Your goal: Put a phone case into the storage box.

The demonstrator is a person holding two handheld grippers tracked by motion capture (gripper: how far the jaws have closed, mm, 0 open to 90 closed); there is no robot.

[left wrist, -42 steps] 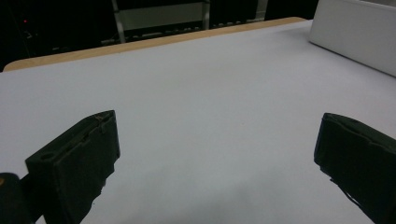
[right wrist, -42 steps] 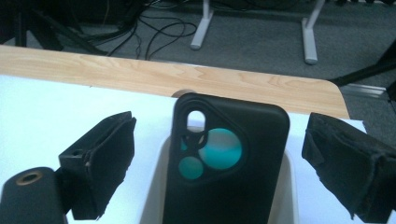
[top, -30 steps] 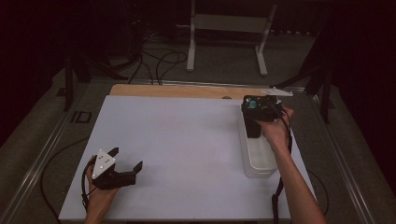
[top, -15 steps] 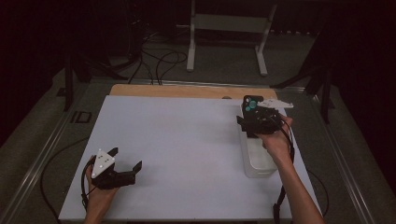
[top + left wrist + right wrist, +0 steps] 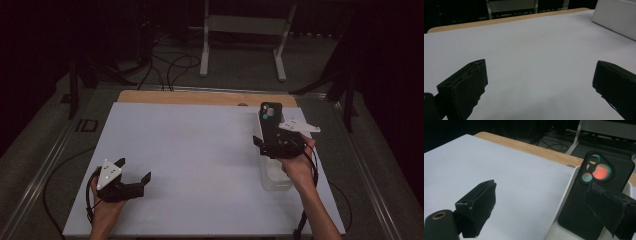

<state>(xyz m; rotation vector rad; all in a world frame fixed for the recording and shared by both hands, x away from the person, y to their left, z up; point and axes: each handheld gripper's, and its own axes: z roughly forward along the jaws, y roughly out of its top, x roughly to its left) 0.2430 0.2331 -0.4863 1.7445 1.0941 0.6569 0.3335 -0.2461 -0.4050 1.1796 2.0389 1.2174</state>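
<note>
A phone in a black case (image 5: 270,118) stands on end at the far end of a clear white container (image 5: 276,180) on the right of the white table (image 5: 200,150). My right gripper (image 5: 278,142) hovers over that container, just on the near side of the phone, jaws wide apart. In the right gripper view the phone (image 5: 589,195), camera ring up, stands partly behind the right jaw, with a wide gap to the left jaw; the container rim (image 5: 564,195) runs below my right gripper (image 5: 542,188). My left gripper (image 5: 134,171) rests open at the near left, nothing in it (image 5: 539,82).
A wooden strip (image 5: 200,97) borders the table's far edge. Beyond it are a metal stand (image 5: 242,30) and cables on the floor. In the left gripper view the white container (image 5: 616,17) sits far off at upper right.
My right gripper has drawn back toward the person along the container, with the phone shifting only slightly the same way. The left gripper has stayed put.
</note>
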